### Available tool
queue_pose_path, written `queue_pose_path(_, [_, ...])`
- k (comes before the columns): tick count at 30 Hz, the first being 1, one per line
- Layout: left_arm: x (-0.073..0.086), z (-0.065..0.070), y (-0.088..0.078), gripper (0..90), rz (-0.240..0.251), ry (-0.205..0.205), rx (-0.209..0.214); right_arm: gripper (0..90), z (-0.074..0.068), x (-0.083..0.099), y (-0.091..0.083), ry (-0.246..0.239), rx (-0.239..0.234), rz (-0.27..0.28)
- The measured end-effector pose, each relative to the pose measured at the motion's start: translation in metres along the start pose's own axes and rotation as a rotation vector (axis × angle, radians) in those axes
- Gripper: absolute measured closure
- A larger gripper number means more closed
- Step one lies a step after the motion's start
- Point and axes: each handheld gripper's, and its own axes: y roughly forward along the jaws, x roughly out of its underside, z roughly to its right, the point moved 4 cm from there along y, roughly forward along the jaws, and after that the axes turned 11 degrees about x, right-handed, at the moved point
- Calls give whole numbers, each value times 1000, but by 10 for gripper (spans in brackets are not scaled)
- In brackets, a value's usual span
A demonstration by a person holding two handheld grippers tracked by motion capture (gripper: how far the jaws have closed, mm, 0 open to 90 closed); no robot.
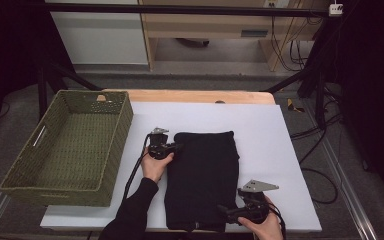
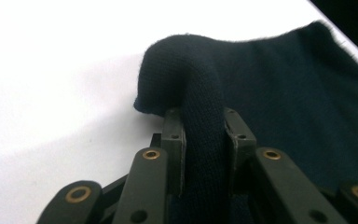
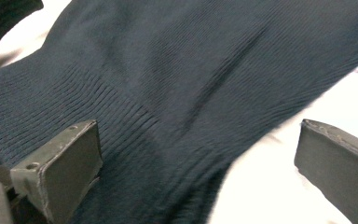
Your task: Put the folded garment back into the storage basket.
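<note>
Right gripper [image 1: 228, 212] gapes wide over the sweater's [image 1: 202, 180] near hem, gripping nothing; farther off, left gripper [image 1: 176, 148] pinches a fold at its far corner. Soft, limp knit on the sheet [image 1: 275, 145]: it'll sag, so take bunched edges

Left claw [image 2: 204, 154] clamped on a bunched fold of dark knit cloth [image 2: 205, 93], 2 black jaws pressing its sides. Fold humped up just beyond the jaws. Rest of cloth flat at right, on white tabletop [image 2: 60, 70].
</note>
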Motion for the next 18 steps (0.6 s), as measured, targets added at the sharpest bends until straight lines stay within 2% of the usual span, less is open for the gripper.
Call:
queue_pose_path(3, [-5, 6, -5, 737, 22, 20, 8, 27, -5, 2, 3, 10, 15, -25])
queue_pose_path(7, [-9, 11, -10, 737, 36, 41, 8, 61, -5, 2, 2, 26, 17, -24])
queue_pose_path(8, [-11, 13, -11, 738, 40, 53, 7, 79, -5, 2, 2, 32, 19, -24])
queue_pose_path(9, [-13, 17, -13, 738, 43, 66, 7, 137, -7, 2, 1, 41, 5, -21])
queue_pose_path(11, [-16, 21, -15, 739, 50, 77, 10, 197, -9, 1, 0, 60, -18, -30])
queue_pose_path(13, [-18, 25, -17, 738, 58, 85, 12, 222, -10, 1, 0, 93, -6, -37])
queue_pose_path(15, [-19, 27, -18, 739, 59, 91, 15, 234, -10, 0, 0, 97, 1, -40])
queue_pose_path(18, [-22, 32, -20, 739, 67, 110, 11, 284, -12, -1, 1, 113, 39, -51])
